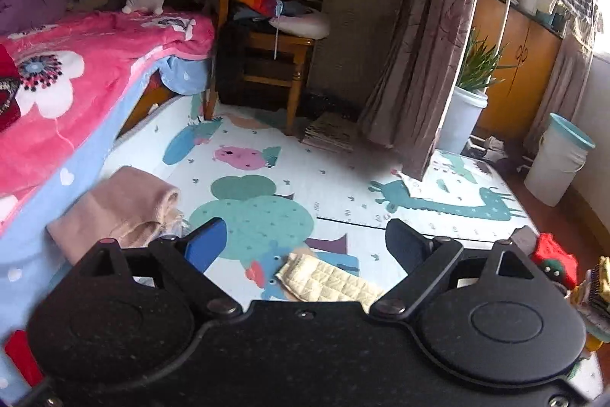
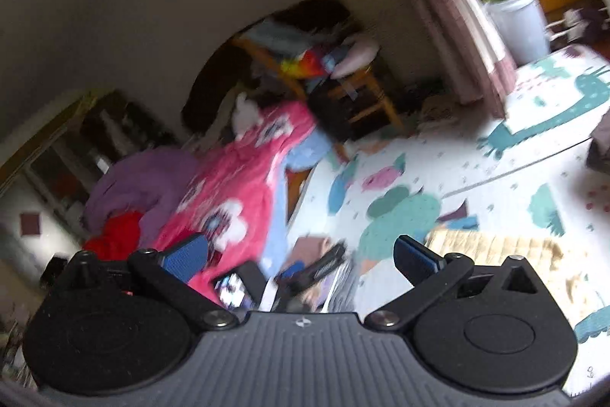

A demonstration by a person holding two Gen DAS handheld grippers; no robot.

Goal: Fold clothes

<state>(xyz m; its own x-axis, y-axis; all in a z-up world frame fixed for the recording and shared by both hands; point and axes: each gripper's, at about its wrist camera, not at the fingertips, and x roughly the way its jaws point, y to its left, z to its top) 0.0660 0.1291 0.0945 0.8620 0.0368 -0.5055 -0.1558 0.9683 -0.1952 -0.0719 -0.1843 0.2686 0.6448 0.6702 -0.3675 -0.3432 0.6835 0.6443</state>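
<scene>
The cream quilted cloth (image 1: 329, 283) lies flat on the patterned play mat (image 1: 343, 185), folded into a narrow strip whose long axis runs across the left wrist view, from the mat's middle toward the right. It sits below and just ahead of the left claw (image 1: 305, 243), showing in the gap between that claw's blue pads; nothing is between them, and they stand wide apart. In the right wrist view the same cloth (image 2: 492, 246) appears as a pale yellow quilted band to the right of the right claw (image 2: 301, 256), beyond its right pad. This claw's pads are also spread fully apart with nothing gripped. Judged from both views, the left claw is more squarely over the cloth, while the right one would need to swing toward its own right side.

A second piece, a beige knitted garment (image 1: 118, 212), lies folded on the mat against the bed's blue sheet (image 1: 72, 185), to the left of the left claw. A pink flowered blanket (image 1: 95, 71) covers the bed above it. More bright clothing, red and green (image 1: 554, 254), lies at the mat's right edge.
</scene>
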